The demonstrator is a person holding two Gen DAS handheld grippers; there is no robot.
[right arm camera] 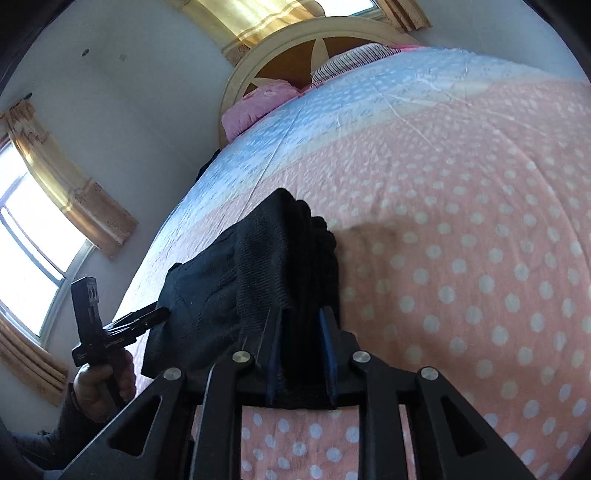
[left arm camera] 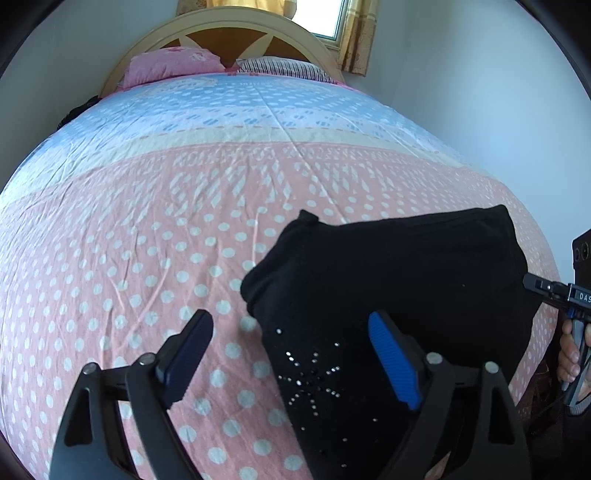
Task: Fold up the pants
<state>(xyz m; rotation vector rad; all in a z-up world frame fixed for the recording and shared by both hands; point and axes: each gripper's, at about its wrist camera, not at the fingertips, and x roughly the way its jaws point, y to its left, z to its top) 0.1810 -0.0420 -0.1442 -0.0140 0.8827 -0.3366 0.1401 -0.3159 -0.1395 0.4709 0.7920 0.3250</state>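
The black pants (left arm camera: 388, 280) lie folded in a thick bundle on the pink dotted bedsheet (left arm camera: 147, 229), with a rhinestone star pattern near me. My left gripper (left arm camera: 291, 332) is open, its jaws wide apart over the bundle's near left edge, holding nothing. My right gripper (right arm camera: 301, 321) is shut on a fold of the black pants (right arm camera: 258, 258) and lifts that edge slightly off the sheet (right arm camera: 461, 258). The right gripper also shows at the right edge of the left wrist view (left arm camera: 532, 282), pinching the bundle's side. The left gripper shows in the right wrist view (right arm camera: 147, 317) beside the pants.
The bed fills both views, with a pink pillow (left arm camera: 170, 66) and a striped pillow (left arm camera: 284, 68) at the round headboard (left arm camera: 229, 33). White walls and curtained windows (right arm camera: 33, 236) surround the bed. The person's hand (right arm camera: 99, 384) holds the left gripper handle.
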